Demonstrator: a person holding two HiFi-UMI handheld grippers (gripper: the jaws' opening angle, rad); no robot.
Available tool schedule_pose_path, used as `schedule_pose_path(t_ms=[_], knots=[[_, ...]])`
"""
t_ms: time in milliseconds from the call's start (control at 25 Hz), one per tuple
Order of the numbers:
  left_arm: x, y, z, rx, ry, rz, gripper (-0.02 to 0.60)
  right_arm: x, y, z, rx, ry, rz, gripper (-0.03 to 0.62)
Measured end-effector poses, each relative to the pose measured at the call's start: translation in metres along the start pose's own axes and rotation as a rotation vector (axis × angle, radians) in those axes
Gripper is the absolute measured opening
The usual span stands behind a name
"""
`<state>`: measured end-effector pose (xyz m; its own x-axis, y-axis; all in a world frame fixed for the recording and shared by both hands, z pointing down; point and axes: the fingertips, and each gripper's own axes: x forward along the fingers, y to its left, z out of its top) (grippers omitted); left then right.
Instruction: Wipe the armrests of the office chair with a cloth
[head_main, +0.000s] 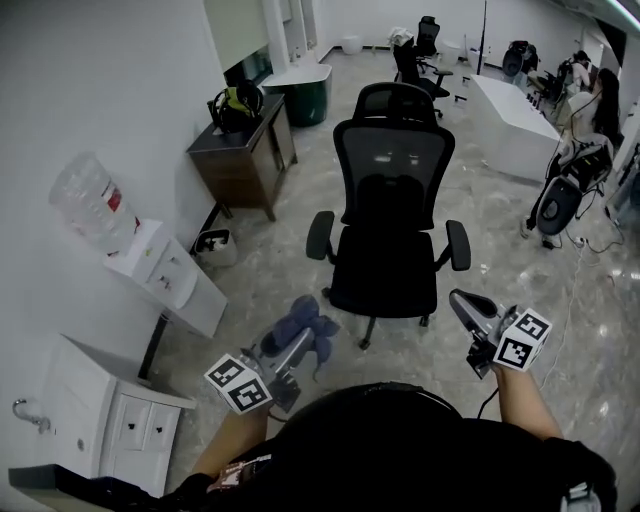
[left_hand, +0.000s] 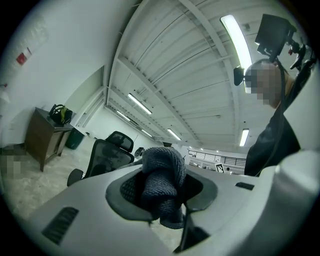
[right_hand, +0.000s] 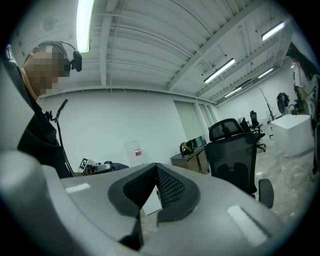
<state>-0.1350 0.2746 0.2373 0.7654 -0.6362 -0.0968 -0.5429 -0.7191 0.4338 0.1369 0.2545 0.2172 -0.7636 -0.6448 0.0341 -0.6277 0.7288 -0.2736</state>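
Note:
A black mesh office chair (head_main: 388, 225) stands on the marble floor ahead of me, facing me. Its left armrest (head_main: 320, 235) and right armrest (head_main: 458, 245) are both bare. My left gripper (head_main: 303, 338) is shut on a bunched blue-grey cloth (head_main: 300, 322), held low in front of the chair's left side and apart from it. In the left gripper view the cloth (left_hand: 162, 182) bulges out between the jaws, with the chair (left_hand: 105, 155) beyond. My right gripper (head_main: 463, 303) hangs shut and empty near the chair's right front; the chair (right_hand: 235, 150) also shows in the right gripper view.
A wooden cabinet (head_main: 245, 155) with a headset on top stands at the left wall, by a water dispenser (head_main: 160, 265) and a white cupboard (head_main: 110, 410). A white desk (head_main: 515, 120), more chairs and a person (head_main: 592, 100) are at the back right. Cables (head_main: 590, 290) trail on the floor.

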Motion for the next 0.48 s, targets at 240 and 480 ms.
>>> schedule_pose_path(t_ms=[240,480], knots=[[0.059,0.101,0.056,0.045,0.059,-0.096,0.14,0.074,-0.053,0.031,-0.005,-0.027,-0.107,0.002],[0.135,0.175,0.062,0.041,0.109,-0.095,0.14,0.109,-0.124,0.016,0.031,0.01,-0.142,0.002]])
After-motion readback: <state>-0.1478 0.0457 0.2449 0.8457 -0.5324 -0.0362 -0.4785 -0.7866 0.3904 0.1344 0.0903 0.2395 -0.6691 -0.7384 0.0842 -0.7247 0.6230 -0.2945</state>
